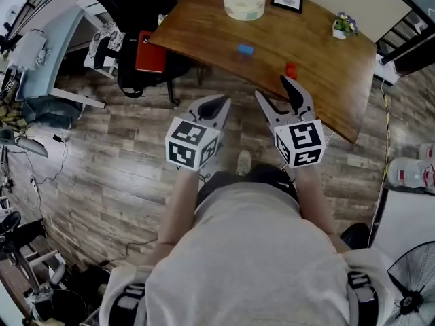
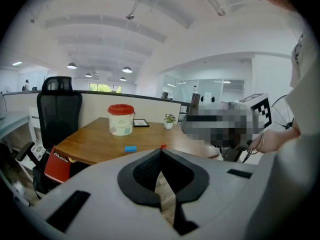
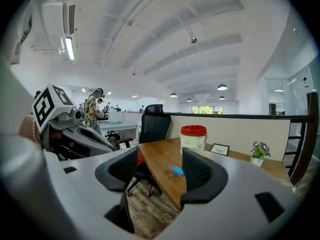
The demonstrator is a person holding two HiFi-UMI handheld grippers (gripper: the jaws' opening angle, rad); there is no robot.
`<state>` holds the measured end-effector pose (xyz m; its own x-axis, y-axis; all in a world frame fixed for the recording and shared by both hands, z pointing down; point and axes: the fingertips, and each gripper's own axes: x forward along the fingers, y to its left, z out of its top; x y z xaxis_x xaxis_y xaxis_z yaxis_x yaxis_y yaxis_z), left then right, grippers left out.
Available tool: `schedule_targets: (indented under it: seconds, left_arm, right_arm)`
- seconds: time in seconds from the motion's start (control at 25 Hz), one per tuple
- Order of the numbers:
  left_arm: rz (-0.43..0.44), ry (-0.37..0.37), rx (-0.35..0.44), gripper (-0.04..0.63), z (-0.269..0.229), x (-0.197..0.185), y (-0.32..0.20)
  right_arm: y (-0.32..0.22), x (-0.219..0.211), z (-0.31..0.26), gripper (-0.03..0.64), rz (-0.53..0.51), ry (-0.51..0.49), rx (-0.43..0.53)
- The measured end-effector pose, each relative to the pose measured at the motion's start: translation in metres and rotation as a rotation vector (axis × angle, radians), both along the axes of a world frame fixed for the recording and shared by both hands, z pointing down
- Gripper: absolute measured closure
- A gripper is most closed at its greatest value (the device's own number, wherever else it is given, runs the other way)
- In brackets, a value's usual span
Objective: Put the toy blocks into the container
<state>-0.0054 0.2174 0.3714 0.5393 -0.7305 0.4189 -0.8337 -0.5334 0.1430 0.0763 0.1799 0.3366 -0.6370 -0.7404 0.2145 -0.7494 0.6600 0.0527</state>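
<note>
Both grippers hung over the floor, short of the table's near edge. Left gripper: jaws pressed together, nothing in them. Right gripper: jaws well apart, empty, and the nearer of the two to the work. Red block sat just inside the near edge, just beyond the right jaws' tips; the right gripper view didn't show it. Blue block lay farther in, mid-tabletop, long side roughly along that edge. Container stood at the far edge, contents hard to make out.
</note>
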Motion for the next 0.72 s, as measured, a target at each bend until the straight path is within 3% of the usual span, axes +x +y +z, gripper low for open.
schedule_targets:
  seconds: [0.36,0.72]
  left_arm:
    - [-0.025,-0.004,-0.027,0.580,0.013,-0.006,-0.033]
    - [0.067,-0.002,-0.031,0.580,0.015,0.002,-0.087]
  right_arm:
    - [-0.035,0.006,0.013,0.341,0.000,0.002,-0.025]
    - [-0.079,0.000,0.019,0.337,0.050,0.006,-0.037]
